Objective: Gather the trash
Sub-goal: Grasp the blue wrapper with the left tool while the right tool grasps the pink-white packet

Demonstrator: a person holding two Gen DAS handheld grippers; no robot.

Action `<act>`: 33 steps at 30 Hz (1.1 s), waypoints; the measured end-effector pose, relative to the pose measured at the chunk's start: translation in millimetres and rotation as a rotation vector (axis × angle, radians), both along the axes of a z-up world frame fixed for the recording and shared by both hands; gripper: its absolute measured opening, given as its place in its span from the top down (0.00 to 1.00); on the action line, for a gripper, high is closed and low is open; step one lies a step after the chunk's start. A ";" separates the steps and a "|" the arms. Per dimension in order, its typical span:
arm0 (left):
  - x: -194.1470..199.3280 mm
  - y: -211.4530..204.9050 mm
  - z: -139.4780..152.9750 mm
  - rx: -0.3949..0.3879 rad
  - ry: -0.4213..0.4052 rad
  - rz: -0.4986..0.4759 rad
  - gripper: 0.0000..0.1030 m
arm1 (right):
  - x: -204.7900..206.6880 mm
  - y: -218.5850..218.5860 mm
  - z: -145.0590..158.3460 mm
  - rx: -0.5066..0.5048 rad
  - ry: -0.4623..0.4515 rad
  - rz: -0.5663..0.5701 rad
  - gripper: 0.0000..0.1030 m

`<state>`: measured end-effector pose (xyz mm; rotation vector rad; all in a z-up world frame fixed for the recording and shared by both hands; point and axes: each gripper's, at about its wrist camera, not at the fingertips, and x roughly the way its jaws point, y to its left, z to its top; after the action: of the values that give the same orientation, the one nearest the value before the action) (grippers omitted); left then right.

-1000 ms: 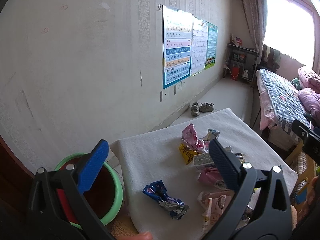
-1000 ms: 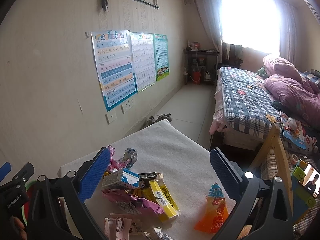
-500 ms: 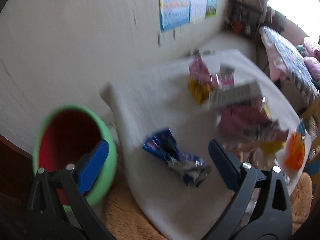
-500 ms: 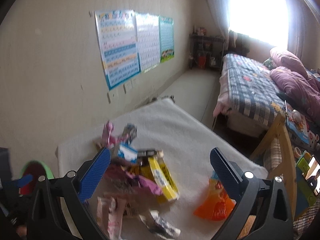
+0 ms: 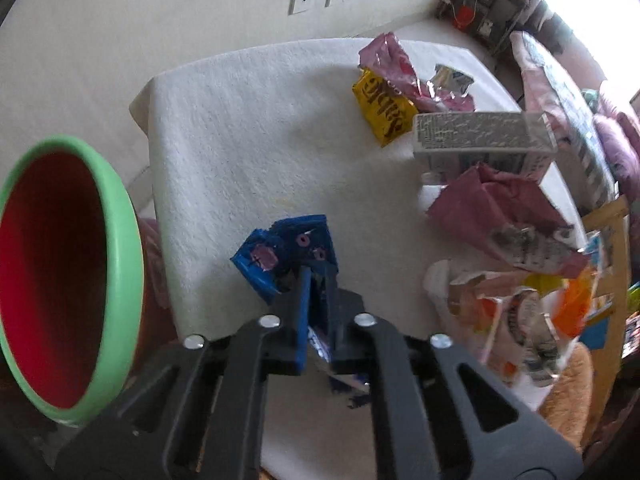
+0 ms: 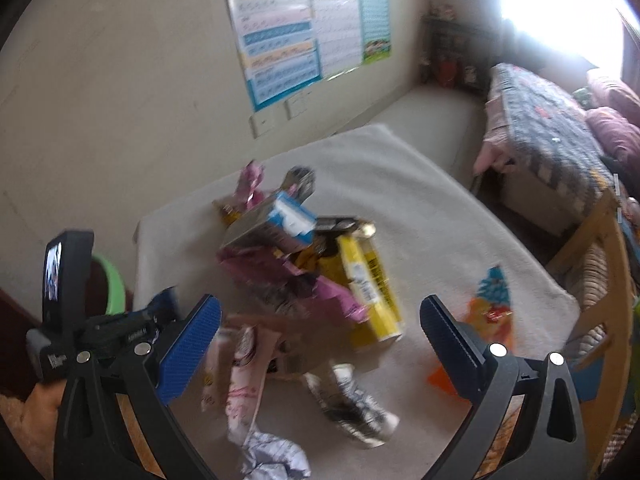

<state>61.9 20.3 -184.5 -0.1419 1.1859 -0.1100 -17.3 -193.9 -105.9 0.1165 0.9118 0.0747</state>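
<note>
My left gripper (image 5: 316, 284) is shut on a crumpled blue wrapper (image 5: 288, 252) at the near left of the white-covered table (image 5: 248, 128). A red bin with a green rim (image 5: 116, 280) stands just left of the table, its mouth facing me. My right gripper (image 6: 320, 320) is open and empty above a heap of trash: a yellow box (image 6: 368, 288), a pink wrapper (image 6: 280, 276), a grey-blue carton (image 6: 276, 220), an orange packet (image 6: 488, 312) and crumpled paper (image 6: 276, 456). The left gripper's body shows at the right wrist view's left edge (image 6: 112, 332).
In the left wrist view a yellow packet (image 5: 380, 108), a grey carton (image 5: 480, 140) and pink wrappers (image 5: 492, 208) lie to the right on the table. A wall with posters (image 6: 304, 32) is behind. A bed (image 6: 552, 120) and a wooden chair (image 6: 600, 256) stand to the right.
My left gripper has dropped toward the table and shut on the blue wrapper. My right gripper has tilted down over the heap and stays open.
</note>
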 end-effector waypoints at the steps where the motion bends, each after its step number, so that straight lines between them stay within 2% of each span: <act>1: -2.6 1.1 3.6 -0.001 -0.013 0.002 0.95 | 0.6 2.2 -3.2 0.011 0.016 0.012 0.07; 3: -8.7 4.0 16.5 0.008 -0.057 0.001 0.95 | 2.9 9.6 -13.2 0.055 0.069 0.049 0.07; 6: -14.1 6.9 34.1 0.015 -0.112 -0.006 0.95 | 4.7 19.9 -28.0 0.118 0.148 0.098 0.14; 12: -21.6 9.1 58.8 0.022 -0.189 -0.017 0.95 | 7.3 29.4 -48.4 0.186 0.235 0.131 0.25; 16: -20.1 7.5 66.3 0.024 -0.210 -0.020 0.95 | 10.6 27.5 -60.7 0.225 0.296 0.111 0.36; 21: -18.4 5.4 66.5 0.021 -0.212 -0.029 0.95 | 17.4 21.6 -74.6 0.286 0.347 0.085 0.37; 23: -18.3 4.8 63.4 0.020 -0.203 -0.034 0.95 | 17.4 22.8 -76.3 0.299 0.350 0.094 0.45; 25: -19.1 4.4 60.3 0.017 -0.193 -0.035 0.95 | 17.4 24.4 -78.7 0.320 0.363 0.107 0.74; 27: -18.6 3.8 57.4 0.013 -0.183 -0.036 0.95 | 16.1 20.2 -80.5 0.341 0.365 0.110 0.75; 29: -18.7 5.1 54.3 0.015 -0.176 -0.030 0.94 | 13.4 18.4 -74.4 0.337 0.327 0.111 0.76; 30: -19.2 6.5 53.2 0.015 -0.175 -0.023 0.89 | 12.4 17.2 -70.3 0.335 0.306 0.114 0.76; 31: -19.2 8.3 51.9 0.016 -0.173 -0.013 0.78 | 12.1 16.7 -62.4 0.327 0.274 0.118 0.77; 33: -18.9 13.9 50.0 0.005 -0.172 0.013 0.66 | 11.7 16.2 -52.3 0.312 0.231 0.126 0.77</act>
<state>43.0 34.2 -134.5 -0.1332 1.0134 -0.1058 -5.6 -177.7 -158.2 0.3639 1.1338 0.3264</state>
